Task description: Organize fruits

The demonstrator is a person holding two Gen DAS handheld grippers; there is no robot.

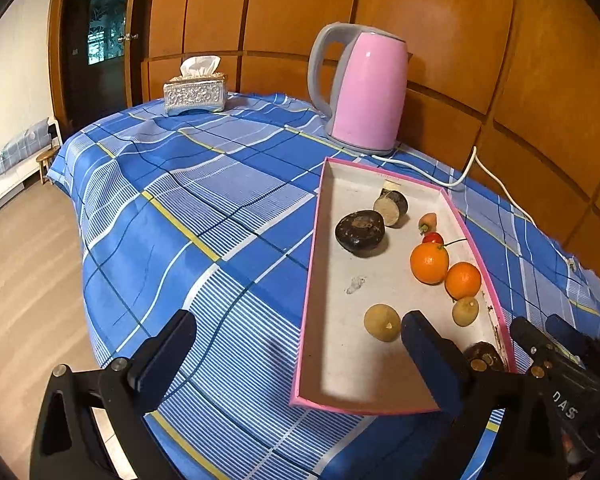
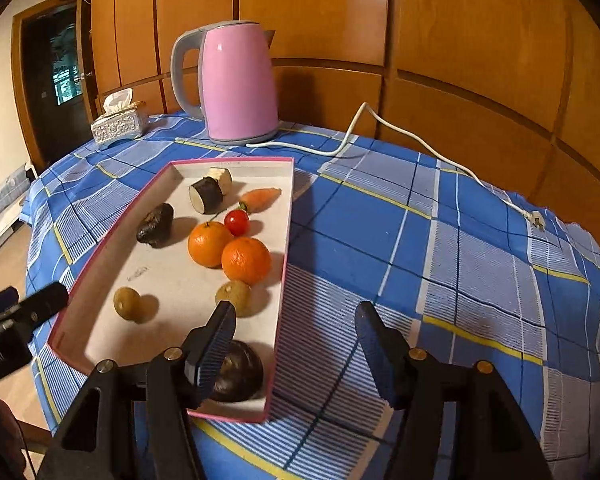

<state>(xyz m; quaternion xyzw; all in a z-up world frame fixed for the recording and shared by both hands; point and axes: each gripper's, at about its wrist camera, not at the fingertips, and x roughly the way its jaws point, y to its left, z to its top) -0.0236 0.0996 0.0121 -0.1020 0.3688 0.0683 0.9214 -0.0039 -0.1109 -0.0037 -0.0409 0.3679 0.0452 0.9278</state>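
Both grippers are empty and hang above the near end of the pink-edged tray point(image 2: 284, 280), where all the fruit lies. The left gripper point(image 1: 300, 364) has its jaws wide apart, with only the checked tablecloth point(image 1: 180, 220) and the tray's near left corner between them; the right gripper point(image 2: 296, 352) has its jaws moderately apart and straddles the tray's right wall, its left finger point(image 2: 214, 350) inside the tray. Just beyond that finger sits a small yellow-brown fruit point(image 2: 233, 297), and directly under it a dark round fruit point(image 2: 236, 376) lies in the near corner. The two oranges point(image 2: 228, 252) touch each other farther ahead, with the cherry tomato point(image 2: 236, 222) just behind them. I think the main risk is the wall: if the right gripper descends as it is, one finger lands on the cardboard edge and pushes or tips the light tray, and the round fruits roll. A second risk is that closing on the small fruit also knocks the nearest orange. The left gripper's right finger point(image 1: 432, 364) is close to another small yellow-brown fruit point(image 1: 382, 322) and can push it away. The two grippers are also near each other, so they may collide.
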